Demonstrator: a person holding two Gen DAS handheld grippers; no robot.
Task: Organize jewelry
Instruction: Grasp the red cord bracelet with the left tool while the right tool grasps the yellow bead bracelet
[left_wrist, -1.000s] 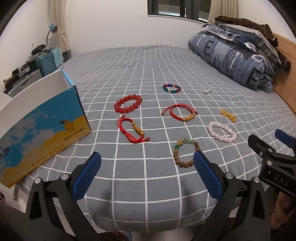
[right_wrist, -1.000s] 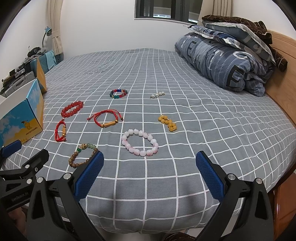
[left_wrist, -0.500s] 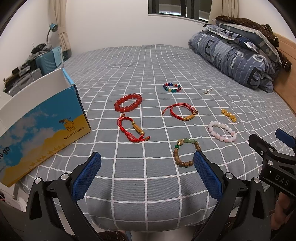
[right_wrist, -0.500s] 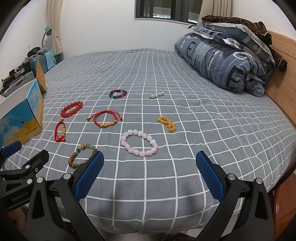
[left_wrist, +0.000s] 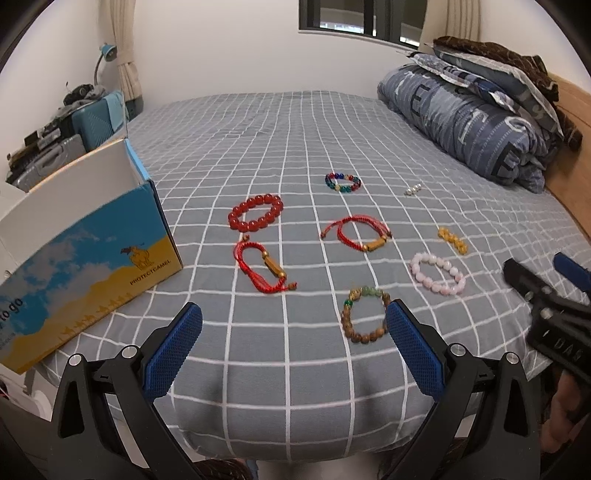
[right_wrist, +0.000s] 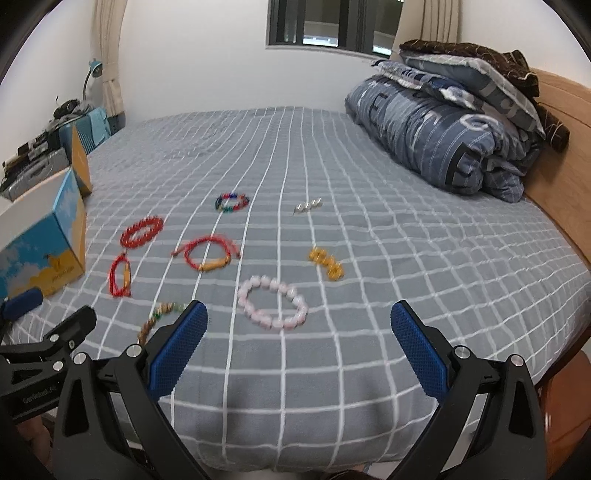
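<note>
I see eight pieces flat on grey checked bedsheet (left_wrist: 295, 147), well apart: red glossy bead bracelet (left_wrist: 255, 217), two red cord bracelets (left_wrist: 263, 268), brown wooden bead bracelet (left_wrist: 365, 314), pink bead bracelet (left_wrist: 437, 273).

— What did your left gripper (left_wrist: 293, 343) face?

— Its jaws stood wide apart at the frame's bottom, empty, over the grey checked bedspread (left_wrist: 295, 147). The brown wooden bead bracelet (left_wrist: 365, 314) lay just beside your right finger.

— And farther up?

— Two red cord bracelets (left_wrist: 264, 267) at centre, a pink bead bracelet (left_wrist: 437, 273) right, a blue-and-yellow box (left_wrist: 85, 266) left.
</note>
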